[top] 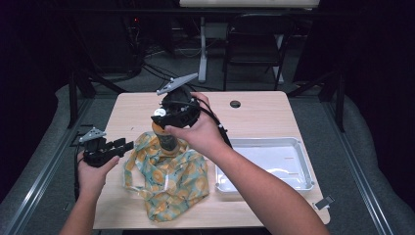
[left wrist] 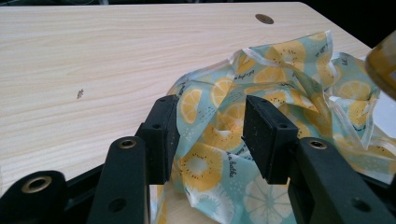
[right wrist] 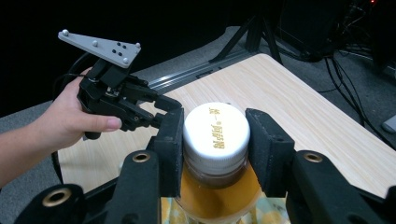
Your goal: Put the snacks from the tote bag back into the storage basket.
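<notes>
While the right gripper (top: 172, 128) angled down from above the table's middle, its jaws pinched the white screw cap (right wrist: 215, 133) of an amber bottle (top: 168, 140). That bottle stood upright, neck upward, on the lemon-printed teal cloth (top: 169, 178). Held level at the table's left edge, the left gripper (left wrist: 211, 135) had its jaws spread, with a fold of that cloth between them.

A pale wooden desk (top: 264, 115) stands on grey floor (top: 313, 105) in a dim room. Behind it sit a black folding chair (top: 254, 41), a white post (top: 202, 46) and tangled cables (top: 156, 68), with dark curtains all round.
</notes>
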